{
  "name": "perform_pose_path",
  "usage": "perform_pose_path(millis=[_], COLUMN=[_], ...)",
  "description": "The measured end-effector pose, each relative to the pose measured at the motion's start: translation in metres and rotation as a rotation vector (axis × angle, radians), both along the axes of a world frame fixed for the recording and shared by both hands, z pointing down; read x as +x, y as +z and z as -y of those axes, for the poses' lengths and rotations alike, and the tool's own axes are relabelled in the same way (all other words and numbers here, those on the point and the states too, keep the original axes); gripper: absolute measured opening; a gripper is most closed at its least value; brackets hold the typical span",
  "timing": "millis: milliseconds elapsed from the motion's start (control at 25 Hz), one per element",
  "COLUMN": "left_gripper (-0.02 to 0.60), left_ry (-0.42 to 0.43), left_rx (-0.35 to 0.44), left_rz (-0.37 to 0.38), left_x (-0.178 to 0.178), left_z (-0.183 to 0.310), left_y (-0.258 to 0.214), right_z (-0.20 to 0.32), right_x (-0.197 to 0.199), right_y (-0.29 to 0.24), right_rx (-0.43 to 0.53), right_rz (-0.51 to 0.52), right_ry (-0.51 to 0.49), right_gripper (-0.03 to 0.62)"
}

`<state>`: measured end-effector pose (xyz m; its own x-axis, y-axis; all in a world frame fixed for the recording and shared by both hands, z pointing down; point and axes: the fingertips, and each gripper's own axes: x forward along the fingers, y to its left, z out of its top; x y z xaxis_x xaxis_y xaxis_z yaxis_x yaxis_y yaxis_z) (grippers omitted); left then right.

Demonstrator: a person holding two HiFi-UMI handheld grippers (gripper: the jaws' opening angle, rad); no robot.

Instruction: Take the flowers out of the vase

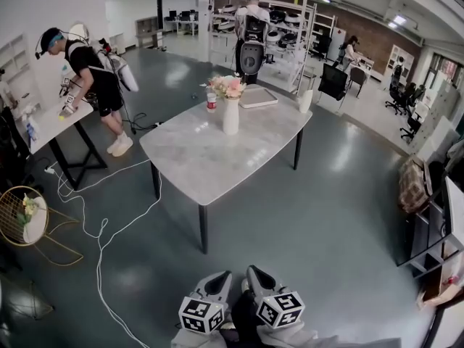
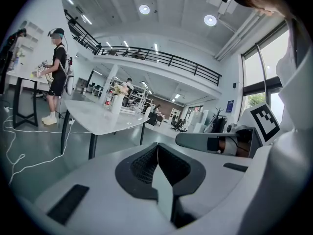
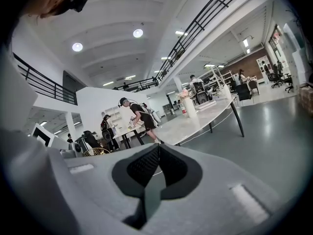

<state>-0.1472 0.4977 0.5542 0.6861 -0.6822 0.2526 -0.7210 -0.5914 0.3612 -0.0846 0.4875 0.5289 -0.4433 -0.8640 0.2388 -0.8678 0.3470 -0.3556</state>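
Pink and white flowers (image 1: 227, 86) stand in a white vase (image 1: 230, 116) near the far side of a pale marble-topped table (image 1: 210, 158). Both grippers are low at the front of the head view, well short of the table and side by side. My left gripper (image 1: 220, 278) has its jaws shut with nothing between them, and so does my right gripper (image 1: 255, 272). In the left gripper view the shut jaws (image 2: 157, 146) point toward the table, with the vase (image 2: 117, 102) far off. The right gripper view shows shut jaws (image 3: 159, 148) and the distant vase (image 3: 190, 106).
On the table also stand a red can (image 1: 211, 102), a grey tray (image 1: 258, 97) and a white jug (image 1: 305, 101). A person (image 1: 90, 78) works at a white table to the left. White cables (image 1: 94, 223) trail over the floor beside a gold wire stand (image 1: 25, 216).
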Motion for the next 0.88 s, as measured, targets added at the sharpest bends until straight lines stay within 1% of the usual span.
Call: perform_pose_path(millis=[160, 320, 560, 880], left_gripper=[0.005, 0.005, 0.005, 0.005], left_ry=[-0.002, -0.007, -0.008, -0.020], left_rx=[0.002, 0.001, -0.023, -0.033], left_rz=[0.000, -0.004, -0.004, 0.007], left_x=[0.016, 0.027, 0.049, 0.069], left_z=[0.031, 0.060, 0.099, 0.142], left_y=[-0.004, -0.008, -0.003, -0.003], right_z=[0.032, 0.062, 0.103, 0.153], right_x=[0.016, 0.024, 0.040, 0.059], right_y=[-0.006, -0.007, -0.002, 0.000], right_rx=[0.004, -0.001, -0.021, -0.030], right_rz=[-0.002, 0.002, 0.008, 0.018], right_ry=[0.001, -0.006, -0.023, -0.041], right_gripper=[0.002, 0.002, 0.002, 0.002])
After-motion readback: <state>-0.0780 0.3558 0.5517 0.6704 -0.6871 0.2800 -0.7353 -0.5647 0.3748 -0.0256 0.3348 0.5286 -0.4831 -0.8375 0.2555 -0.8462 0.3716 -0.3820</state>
